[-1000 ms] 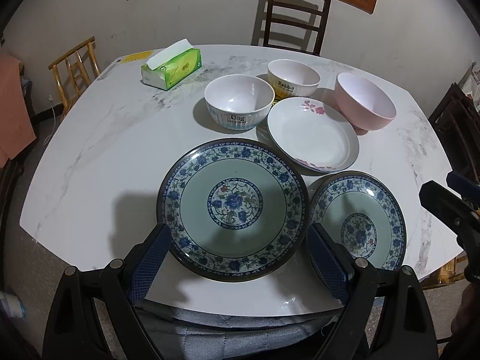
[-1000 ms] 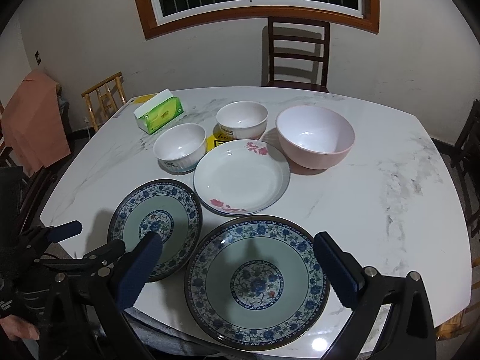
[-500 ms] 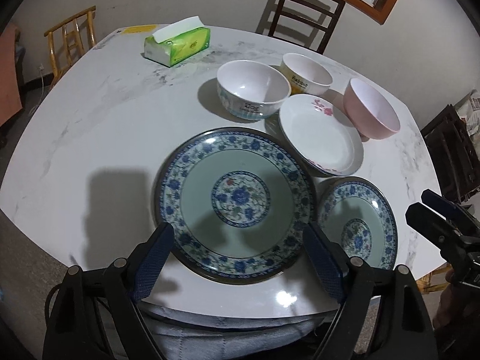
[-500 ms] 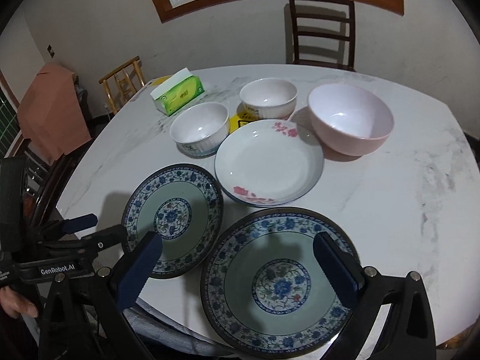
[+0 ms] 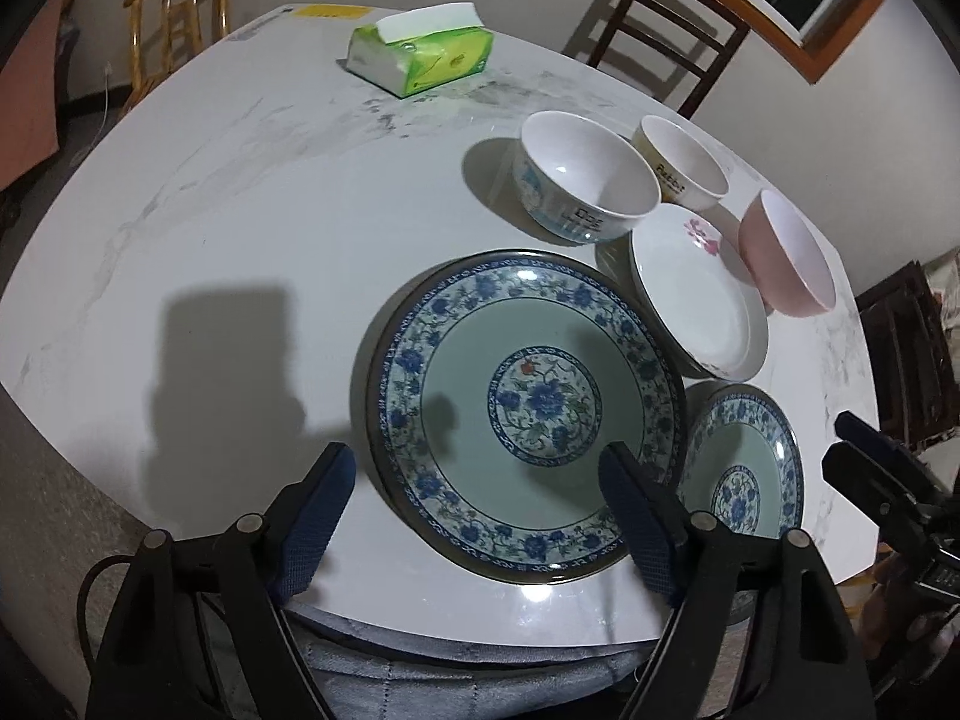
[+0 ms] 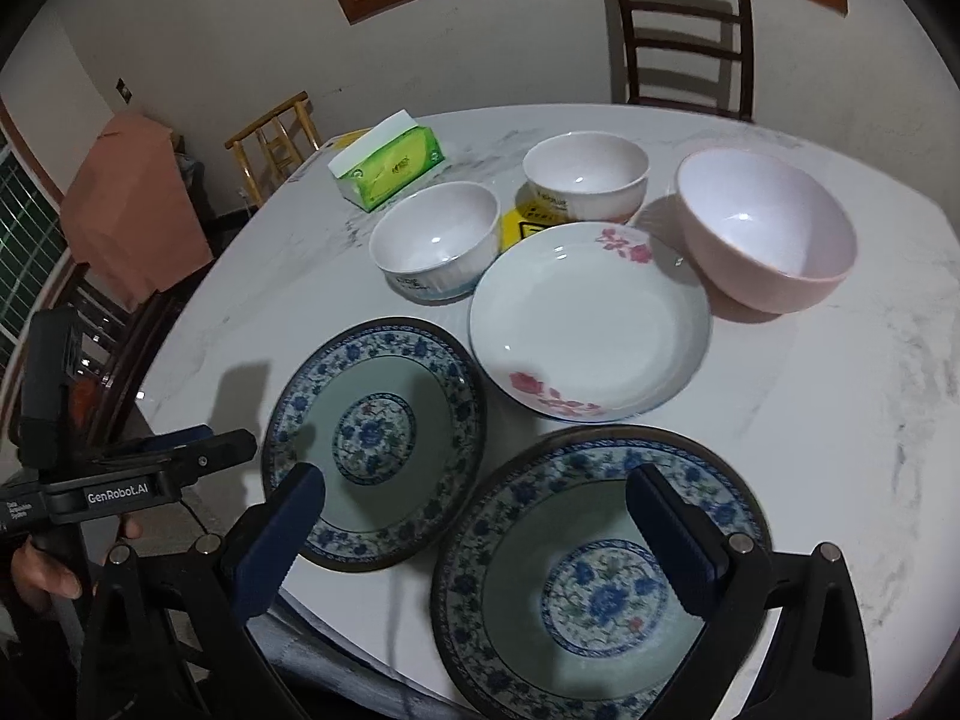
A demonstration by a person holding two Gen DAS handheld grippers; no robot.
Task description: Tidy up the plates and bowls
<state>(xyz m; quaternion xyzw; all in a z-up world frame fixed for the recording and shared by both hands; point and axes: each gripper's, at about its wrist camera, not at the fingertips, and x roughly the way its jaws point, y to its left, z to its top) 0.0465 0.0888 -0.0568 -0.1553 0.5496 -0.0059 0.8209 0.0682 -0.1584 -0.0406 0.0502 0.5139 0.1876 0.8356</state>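
Two blue-floral plates (image 6: pixel 372 438) (image 6: pixel 600 576) flank one white rose-printed plate (image 6: pixel 588 324).

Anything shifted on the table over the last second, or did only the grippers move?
Only the grippers moved: the left gripper swung left of its blue plate, and the right gripper closed in over the other blue plate. Both stayed open and empty. Plates, bowls and tissue pack stayed put.
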